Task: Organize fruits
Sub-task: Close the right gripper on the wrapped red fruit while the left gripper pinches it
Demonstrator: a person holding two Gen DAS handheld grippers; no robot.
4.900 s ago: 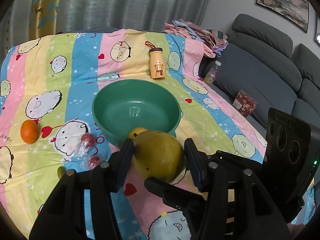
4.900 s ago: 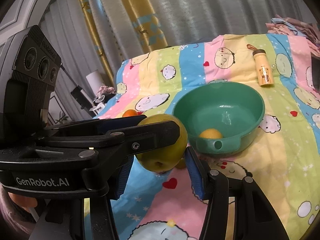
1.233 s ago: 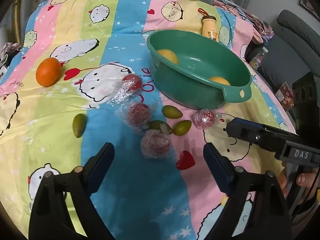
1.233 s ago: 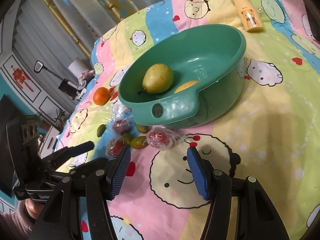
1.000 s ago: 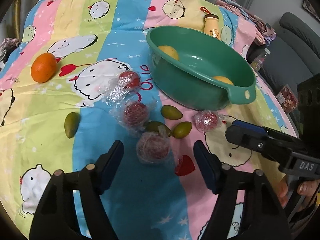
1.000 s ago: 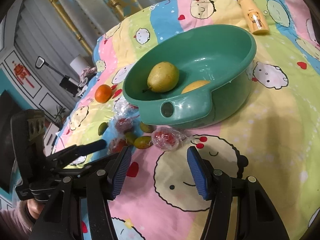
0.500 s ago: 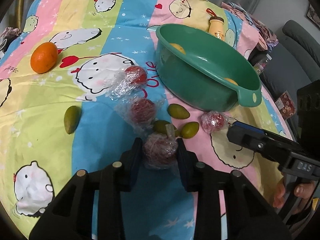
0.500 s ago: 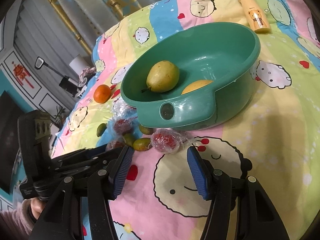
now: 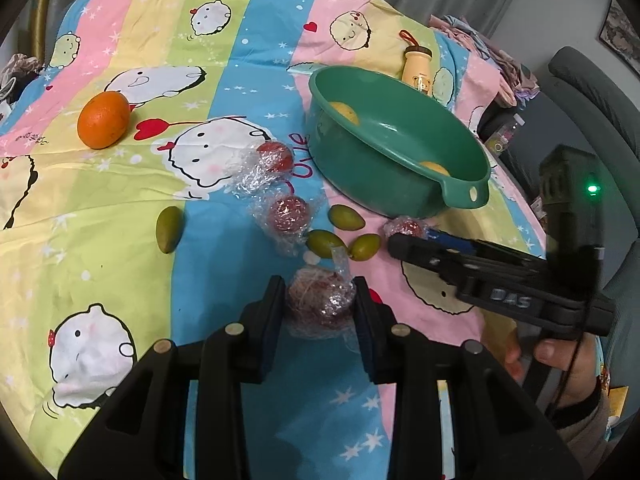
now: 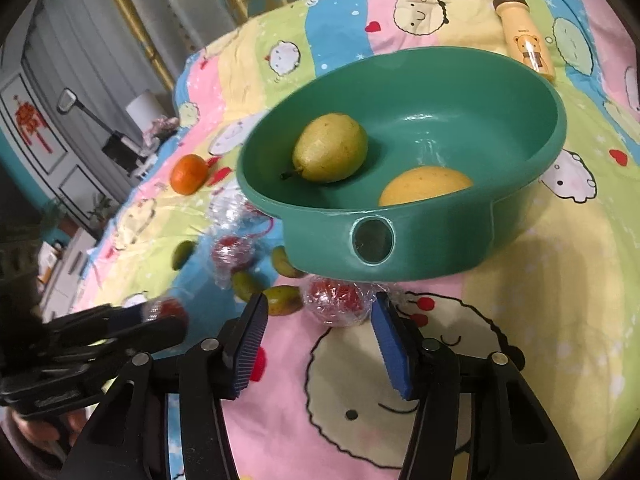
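Cling film blurs the red fruit [image 9: 321,300] clamped between the left gripper [image 9: 320,304] pads, near the cloth's [image 9: 120,208] front edge; the green basin [image 10: 520,208] wall hides most of a yellow fruit [image 10: 424,186] beside the pear [image 10: 330,148]; the right gripper [image 10: 320,332] jaws are closing, not touching a second wrapped red fruit [image 10: 334,298] just ahead, against the basin's handle side; its left pad covers part of an olive [image 10: 282,298].
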